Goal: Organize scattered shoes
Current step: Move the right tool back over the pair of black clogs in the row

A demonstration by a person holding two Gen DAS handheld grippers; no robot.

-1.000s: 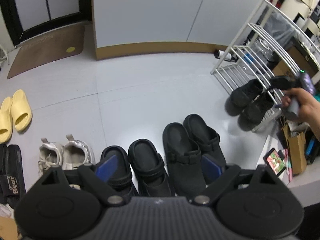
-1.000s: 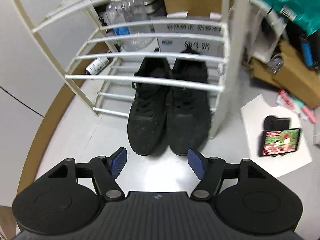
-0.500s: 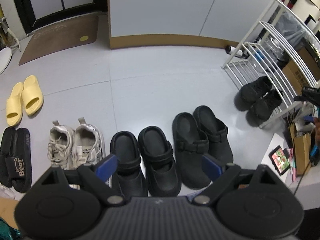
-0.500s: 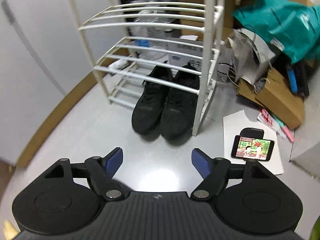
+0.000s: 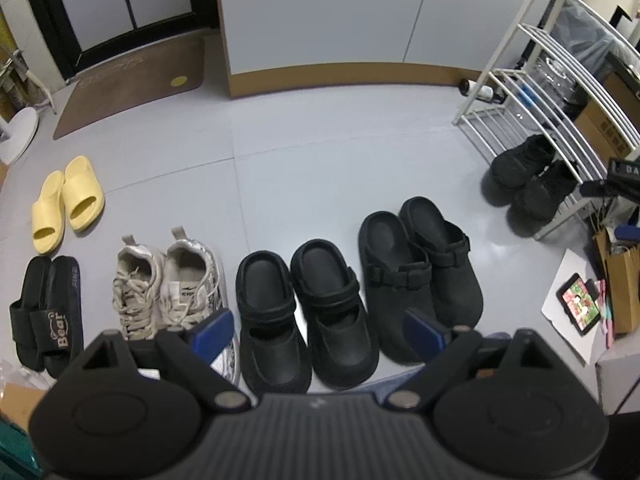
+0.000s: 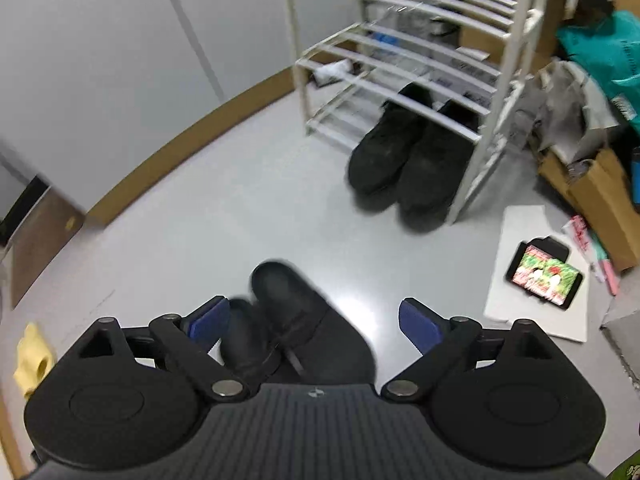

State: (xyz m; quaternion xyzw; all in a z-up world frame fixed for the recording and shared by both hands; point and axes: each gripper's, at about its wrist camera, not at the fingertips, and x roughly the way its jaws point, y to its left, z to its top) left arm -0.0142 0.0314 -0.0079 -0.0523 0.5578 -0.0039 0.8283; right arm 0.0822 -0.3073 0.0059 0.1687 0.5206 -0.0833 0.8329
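A: Why are the black sneakers sitting under the white rack while everything else is lying out on the floor?

B: My guess is the rack is where pairs are getting stowed, toes pointing out. The right gripper is hovering well apart from them, its fingers having just been opening and now spread wide, nothing between the pads (the black clogs are only showing beneath it).

A: And the left gripper?

B: Fingers spread too, pinching nothing, hanging above the row. The row is looking deliberate: each pair side by side, heels toward the wall.

A: How many pairs am I counting?

B: Six in the left view: yellow slides, black "Bear" slides, pale sneakers, black platform sandals, the clogs, and the sneakers at the rack. Twelve shoes, one rack, one phone playing on a sheet of paper.
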